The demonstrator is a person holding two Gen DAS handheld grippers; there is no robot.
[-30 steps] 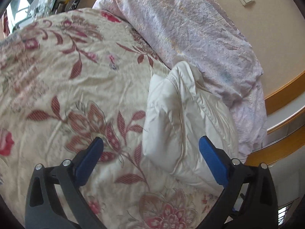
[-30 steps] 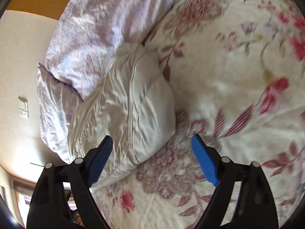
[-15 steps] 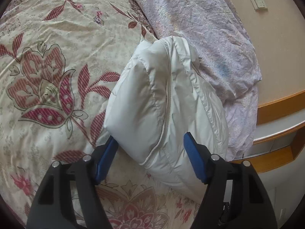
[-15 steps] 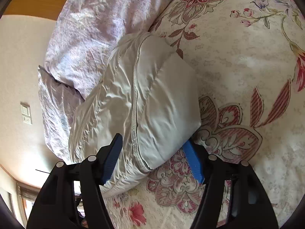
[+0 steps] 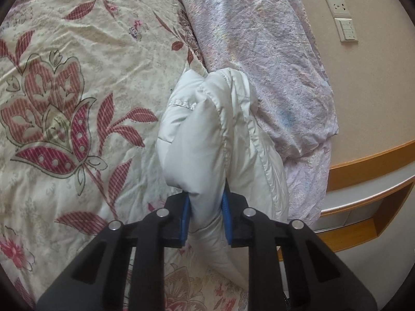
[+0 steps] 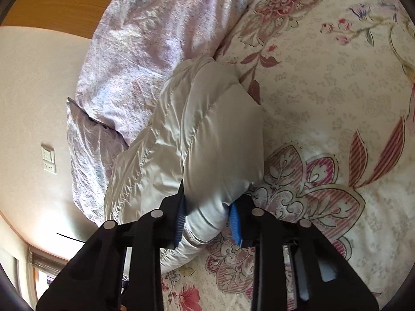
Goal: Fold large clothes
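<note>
A folded white puffer jacket (image 5: 207, 134) lies on the floral bedspread (image 5: 64, 90), beside a lilac pillow. My left gripper (image 5: 205, 216) has its jaws closing on the jacket's near end, blue pads pressing the padded cloth from both sides. In the right wrist view the same white jacket (image 6: 207, 134) bulges between the blue pads of my right gripper (image 6: 208, 220), whose jaws are also closing and squeeze its near corner. The jacket's underside is hidden.
A lilac pillow (image 5: 259, 51) lies along the wall behind the jacket. Wall switches (image 5: 342, 18) and a curved wooden shelf (image 5: 368, 176) stand at the right. The floral bedspread (image 6: 337, 90) spreads wide on the other side of the jacket.
Both grippers came in over the jacket and their jaws went from wide open to pinched on its near end. The jacket now bulges between the pads.
</note>
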